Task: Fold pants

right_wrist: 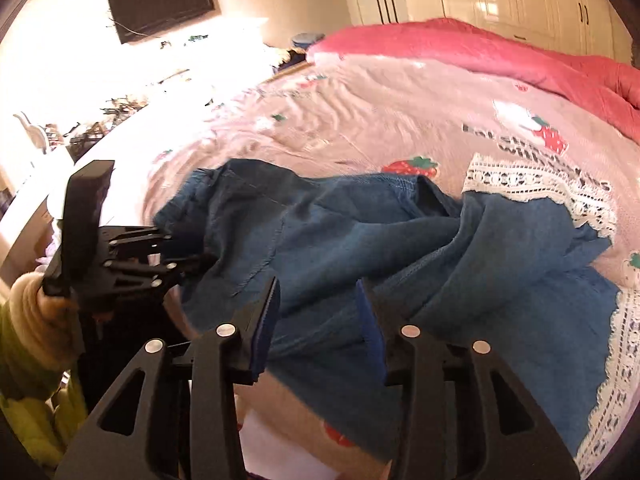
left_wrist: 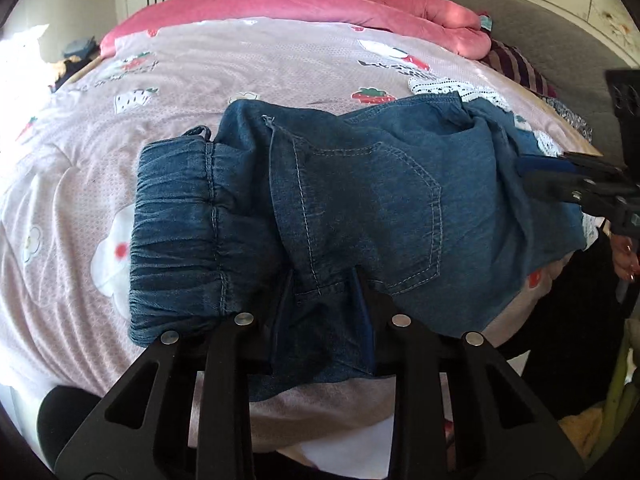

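The pants (left_wrist: pixel 360 208), blue denim with white lace trim at the hems, lay across the near part of a bed (left_wrist: pixel 80 184) covered by a pale pink spread printed with strawberries. Seen from the left wrist, the gathered elastic waistband (left_wrist: pixel 176 232) sat at the left end, a stitched back pocket (left_wrist: pixel 376 216) sat in the middle, and the legs ran off to the right. The left gripper (left_wrist: pixel 326 292) came in at the near edge of the seat, just right of the waistband; its jaws were pinching a fold of denim below the pocket, the cloth bunched between the blue pads.

Farther right, the right gripper (right_wrist: pixel 316 320) hung over the rumpled legs. Its jaws were spread, with denim lying beneath and between them; the pads were not pressing on it. The lace hems (right_wrist: pixel 536 188) lay at the far right, one leg heaped over the other. A rolled pink quilt (left_wrist: pixel 320 8) ran along the far side of the bed.
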### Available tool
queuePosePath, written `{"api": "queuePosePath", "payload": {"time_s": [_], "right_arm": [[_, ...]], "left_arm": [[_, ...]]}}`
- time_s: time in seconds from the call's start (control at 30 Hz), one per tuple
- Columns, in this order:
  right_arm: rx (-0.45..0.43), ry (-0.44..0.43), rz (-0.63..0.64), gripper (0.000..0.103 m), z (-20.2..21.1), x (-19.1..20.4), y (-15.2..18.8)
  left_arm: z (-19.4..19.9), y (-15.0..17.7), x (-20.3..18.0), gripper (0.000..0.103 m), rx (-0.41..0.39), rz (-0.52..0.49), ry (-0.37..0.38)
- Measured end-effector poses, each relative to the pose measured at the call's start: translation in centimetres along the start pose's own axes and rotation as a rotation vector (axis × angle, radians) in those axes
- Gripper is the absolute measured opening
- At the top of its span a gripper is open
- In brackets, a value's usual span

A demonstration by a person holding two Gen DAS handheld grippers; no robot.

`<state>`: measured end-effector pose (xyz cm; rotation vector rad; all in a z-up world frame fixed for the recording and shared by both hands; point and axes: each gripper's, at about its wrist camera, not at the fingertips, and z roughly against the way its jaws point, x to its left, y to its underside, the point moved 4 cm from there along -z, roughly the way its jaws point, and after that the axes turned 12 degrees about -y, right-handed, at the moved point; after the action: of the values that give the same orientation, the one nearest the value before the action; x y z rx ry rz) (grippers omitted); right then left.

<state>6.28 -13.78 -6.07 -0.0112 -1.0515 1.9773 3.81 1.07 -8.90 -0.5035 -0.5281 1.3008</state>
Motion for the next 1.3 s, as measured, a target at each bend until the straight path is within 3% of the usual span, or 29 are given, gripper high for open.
{"api": "queuePosePath", "payload": {"time_s": [0.07, 0.17, 0.23, 0.3, 0.4, 0.57, 0.67, 0.73, 0.87, 1.0, 1.03, 1.1, 1.13, 1.17, 1.23, 1.27, 1.3], "right_arm": [[0.058, 0.037, -0.064, 0.039, -1.8, -1.8, 0.5], [0.032, 0.002, -0.106, 0.039, -1.8, -2.4, 1.1], [-0.007, -0.029, -0.097, 0.04, -0.3, -2.1, 0.8], [-0.067, -0.031, -0.081, 0.048, 2.1, -2.0, -0.2], [-0.148, 0.002, -0.088, 0.053, 5.3, -3.1, -2.1], [-0.136, 0.119, -0.075, 0.061, 6.5, -5.9, -6.9], [-0.083, 0.15, -0.084, 0.067, 5.3, -7.5, -9.1], [-0.032, 0.175, -0.08, 0.069, 3.6, -8.6, -10.7], [0.103, 0.228, -0.072, 0.071, -0.9, -10.9, -11.9], [0.199, 0.332, -0.071, 0.071, -4.7, -13.1, -11.8], [0.215, 0.36, -0.066, 0.071, -5.4, -13.6, -11.8], [0.248, 0.387, -0.073, 0.068, -6.9, -14.5, -11.8], [0.258, 0.4, -0.082, 0.062, -7.3, -14.9, -11.8], [0.28, 0.425, -0.088, 0.04, -7.9, -15.6, -11.6], [0.281, 0.427, -0.081, 0.019, -8.1, -16.2, -11.5], [0.259, 0.393, -0.101, 0.01, -7.7, -16.4, -11.6], [0.229, 0.372, -0.125, 0.01, -6.9, -16.5, -11.7]], "left_arm": [[-0.1, -0.1, 0.0, 0.022, 0.001, 0.005, 0.009], [0.5, -0.7, 0.3, 0.022, -0.006, 0.037, 0.032], [1.9, -1.4, 0.3, 0.029, -0.04, 0.049, 0.047], [4.1, -2.3, -0.1, 0.054, -0.097, 0.035, 0.053], [6.4, -3.7, -1.3, 0.058, -0.159, -0.003, 0.064], [6.4, -5.8, -6.0, 0.064, -0.162, -0.055, 0.229], [4.5, -6.3, -10.1, 0.064, -0.102, -0.101, 0.359], [3.1, -6.2, -12.1, 0.063, -0.065, -0.123, 0.373], [0.6, -5.5, -14.0, 0.05, -0.02, -0.144, 0.373], [-0.8, -4.3, -13.9, 0.022, 0.01, -0.138, 0.378], [-0.9, -4.2, -13.8, 0.02, 0.008, -0.136, 0.376], [-0.9, -4.2, -13.8, 0.013, -0.002, -0.144, 0.379], [-1.0, -4.1, -13.8, 0.012, -0.003, -0.145, 0.383], [-1.0, -4.0, -13.8, 0.011, -0.003, -0.143, 0.389], [-1.3, -3.8, -13.8, 0.011, 0.001, -0.138, 0.396], [-1.3, -4.0, -13.9, 0.01, 0.0, -0.136, 0.399], [-1.5, -4.1, -13.8, 0.01, 0.001, -0.132, 0.403]]}}
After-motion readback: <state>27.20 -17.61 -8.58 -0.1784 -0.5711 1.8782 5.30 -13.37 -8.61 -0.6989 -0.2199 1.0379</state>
